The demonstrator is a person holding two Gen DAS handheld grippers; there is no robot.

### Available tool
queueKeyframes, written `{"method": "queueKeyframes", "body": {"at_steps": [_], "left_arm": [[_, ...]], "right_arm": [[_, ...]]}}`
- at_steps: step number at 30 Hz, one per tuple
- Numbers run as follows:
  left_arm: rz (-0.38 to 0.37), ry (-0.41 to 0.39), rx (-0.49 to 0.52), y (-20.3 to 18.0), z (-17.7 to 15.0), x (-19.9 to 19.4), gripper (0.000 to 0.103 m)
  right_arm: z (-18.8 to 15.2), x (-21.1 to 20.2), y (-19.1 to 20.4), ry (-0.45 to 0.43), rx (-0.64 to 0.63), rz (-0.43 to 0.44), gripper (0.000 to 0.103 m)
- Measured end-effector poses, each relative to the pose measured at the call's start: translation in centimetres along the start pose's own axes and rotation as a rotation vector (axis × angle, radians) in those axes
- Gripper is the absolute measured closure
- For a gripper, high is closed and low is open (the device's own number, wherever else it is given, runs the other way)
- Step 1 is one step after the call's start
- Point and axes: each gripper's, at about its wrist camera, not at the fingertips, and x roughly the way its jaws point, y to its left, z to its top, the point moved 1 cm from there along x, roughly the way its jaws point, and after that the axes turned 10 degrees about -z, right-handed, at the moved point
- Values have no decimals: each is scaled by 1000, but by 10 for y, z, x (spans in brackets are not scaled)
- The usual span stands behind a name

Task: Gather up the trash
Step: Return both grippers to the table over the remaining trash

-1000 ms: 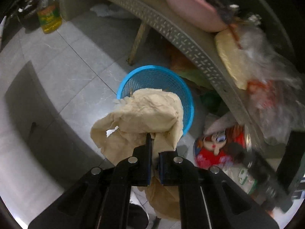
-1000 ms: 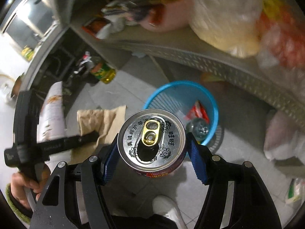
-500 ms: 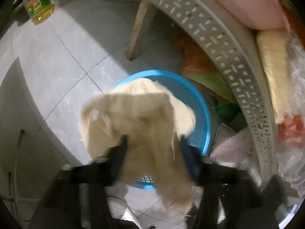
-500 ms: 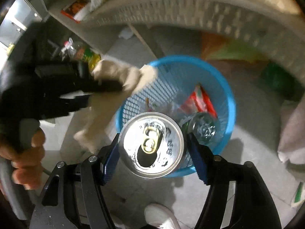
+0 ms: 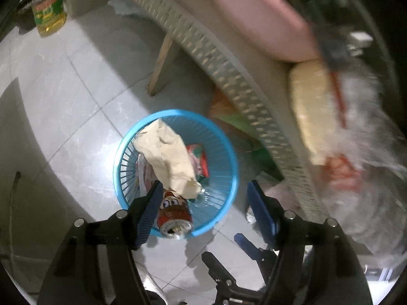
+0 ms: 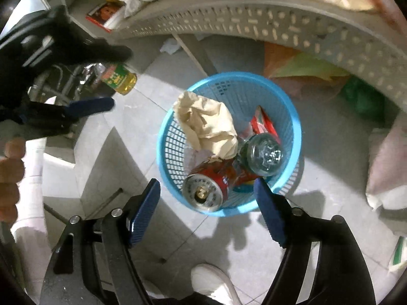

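While your right gripper hangs over the floor with its jaws opening and nothing pressed between the blue pads, your left gripper does the same, jaws opening and empty. Just past both sets of fingers sits the blue basket on the grey tile floor. Inside it the red can lies on its side against the near wall, top facing you; the crumpled tan paper rests on top of the pile toward the far-left rim, touching the can. A clear bottle lies beside the can, a red wrapper behind it. Beyond the basket runs the perforated table edge, and an oil bottle stands far left on the floor.
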Motion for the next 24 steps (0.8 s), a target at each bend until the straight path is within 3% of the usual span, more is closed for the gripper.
{"method": "queueKeyframes", "body": {"at_steps": [11,15,24], "left_arm": [[-94,-166,86,-27,-94,-159,29],[-97,-269,97,-11,-152,-218,27],[-7,-482,54,48,-283,-304,24]], "right_arm": [[-30,-80,29,-88,-127,64,15],[-37,-110,45,-125,-193,85,12],[-55,-160,99,-166,-300,178,10]]}}
